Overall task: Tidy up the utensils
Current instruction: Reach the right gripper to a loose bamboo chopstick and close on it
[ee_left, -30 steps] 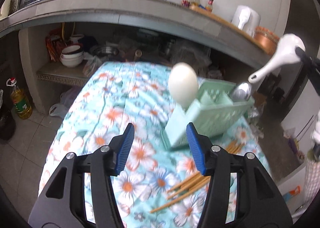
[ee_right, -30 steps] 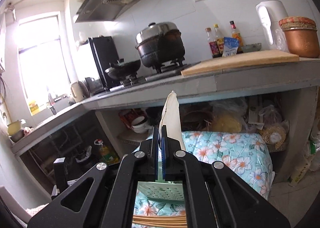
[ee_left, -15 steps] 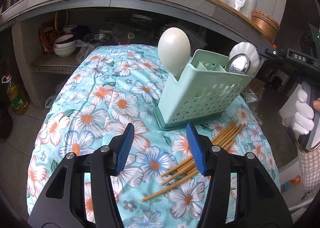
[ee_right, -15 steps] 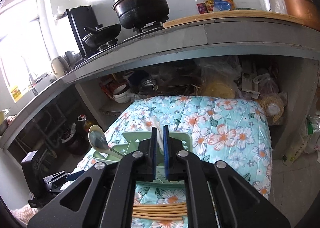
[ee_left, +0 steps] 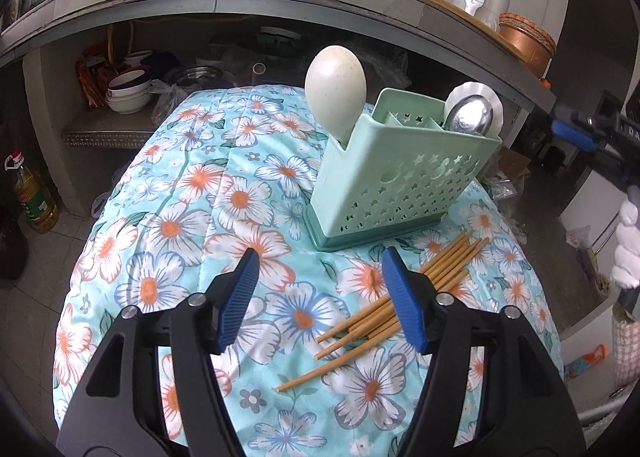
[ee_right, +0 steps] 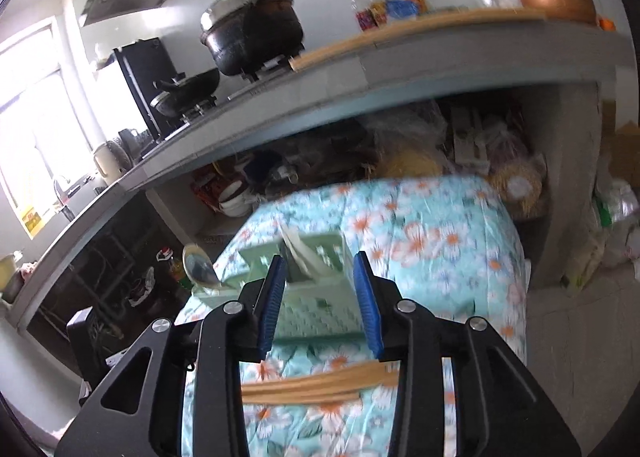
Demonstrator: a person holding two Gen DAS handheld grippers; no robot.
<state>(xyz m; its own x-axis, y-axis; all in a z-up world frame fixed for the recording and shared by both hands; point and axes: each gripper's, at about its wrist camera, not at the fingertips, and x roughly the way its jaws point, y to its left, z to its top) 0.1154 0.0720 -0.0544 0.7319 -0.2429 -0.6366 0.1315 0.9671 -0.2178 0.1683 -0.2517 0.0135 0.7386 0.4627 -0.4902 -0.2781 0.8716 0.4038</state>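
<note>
Left tool (ee_left: 320, 293): jaws opening, nothing between the pads, hanging over the floral cloth (ee_left: 192, 193) on the tabletop, pointed down at it.

Ahead of it, slightly right: mint-green utensil caddy (ee_left: 400, 181) upright on its tray, star-punched wall facing me. Cream ladle (ee_left: 335, 87) stands in the caddy's left end compartment, bowl up, well above the rim. At the caddy's right end, a metal spoon (ee_left: 469, 117) bowl up, with a white ceramic spoon (ee_left: 496, 103) right behind it, touching or nearly so; can't tell which compartment each one sits in.

Chopsticks (ee_left: 400, 299): loose bundle flat on the cloth, just in front of the caddy's right corner, running diagonally; my left tool's right finger covers part of the bundle in this view.

Far right edge of the left view: the other handheld unit, with a white-gloved hand (ee_left: 628, 253) on its grip.

Right tool (ee_right: 320, 297): jaws opening, pads clear of everything, nothing clamped. Frame is motion-blurred. Through the gap I see the caddy (ee_right: 316, 317), with a pale handle sticking up inside it. Chopsticks (ee_right: 320, 385) lie crosswise on the cloth below the tool, between me and the caddy. Metal spoon's bowl (ee_right: 198, 267) shows at the caddy's left end.
</note>
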